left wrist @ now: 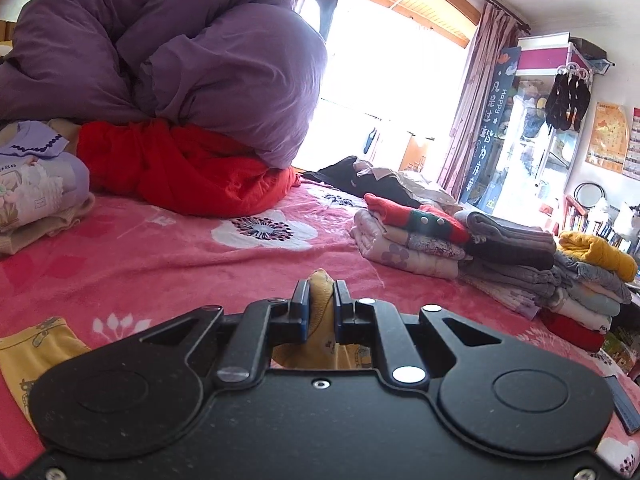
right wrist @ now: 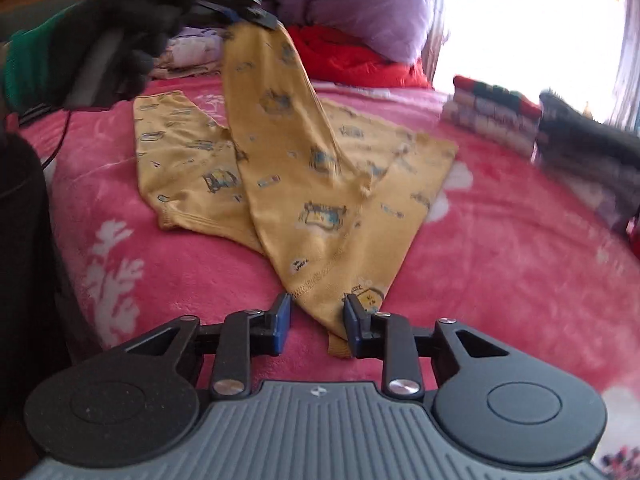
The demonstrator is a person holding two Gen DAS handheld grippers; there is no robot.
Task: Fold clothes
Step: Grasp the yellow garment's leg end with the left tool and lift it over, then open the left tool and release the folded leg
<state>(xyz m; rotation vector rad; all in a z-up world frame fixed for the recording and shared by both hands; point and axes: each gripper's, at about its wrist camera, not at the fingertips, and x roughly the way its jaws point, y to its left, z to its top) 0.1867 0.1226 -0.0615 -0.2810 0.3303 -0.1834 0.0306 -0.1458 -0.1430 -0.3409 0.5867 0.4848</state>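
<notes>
The trousers [right wrist: 304, 168] are being supported on the bed [right wrist: 500, 240], one leg raised by the left tool [right wrist: 256, 16]. The right tool [right wrist: 316, 320] is positioned at the near hem. Folded stacks [left wrist: 500, 256] are lying to the right, bedding [left wrist: 168, 52] behind.

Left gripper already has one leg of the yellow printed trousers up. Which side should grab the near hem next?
Right. The right gripper is open with the hem of the yellow printed trousers between its fingers; the left gripper is busy, shut on fabric.
</notes>
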